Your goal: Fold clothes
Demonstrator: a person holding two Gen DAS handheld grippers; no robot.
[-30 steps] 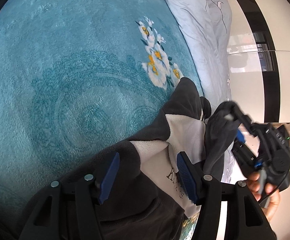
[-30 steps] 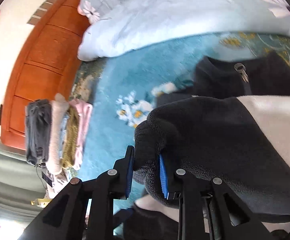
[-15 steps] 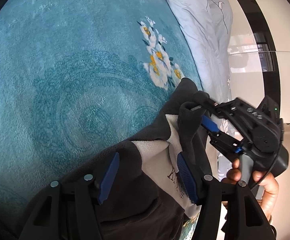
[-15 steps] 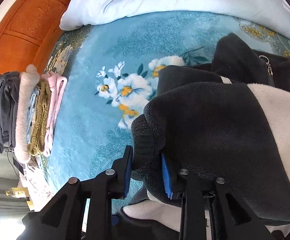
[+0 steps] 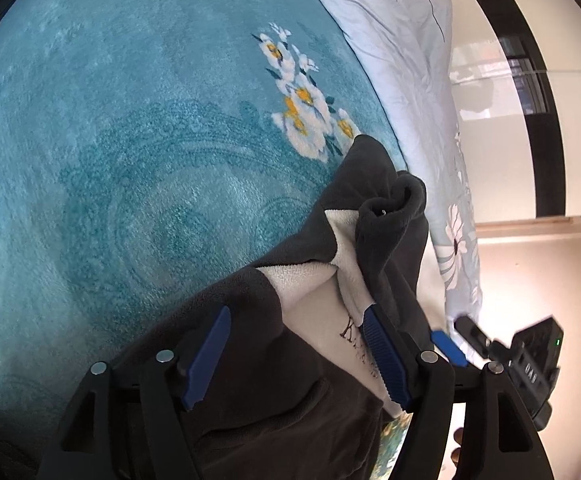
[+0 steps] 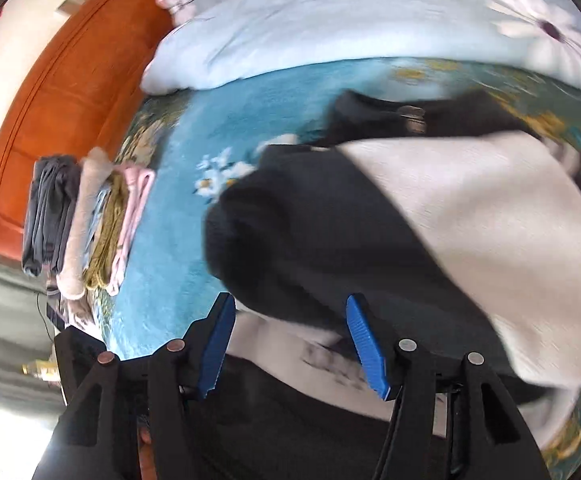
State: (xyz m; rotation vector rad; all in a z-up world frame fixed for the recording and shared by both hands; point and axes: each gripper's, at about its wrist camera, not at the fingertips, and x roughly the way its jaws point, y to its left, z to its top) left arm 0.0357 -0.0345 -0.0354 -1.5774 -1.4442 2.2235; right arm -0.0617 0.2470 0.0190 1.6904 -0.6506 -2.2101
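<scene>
Here, fuzzy charcoal-and-cream fleece jacket [image 5: 322,292] lies rumpled on plush teal blanket [image 5: 130,140].

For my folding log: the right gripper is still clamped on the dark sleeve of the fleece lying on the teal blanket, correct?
Not quite. In the right wrist view the right gripper is open, its jaws spread apart, and the dark sleeve lies free on the fleece, over the teal blanket.

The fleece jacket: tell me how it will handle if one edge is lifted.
The fleece jacket would probably flop: its sleeve already lies bunched in soft rolls. It looks thick, so likely bulky yet light. The nap should grip the left gripper's ribbed pads rather than slip.
</scene>
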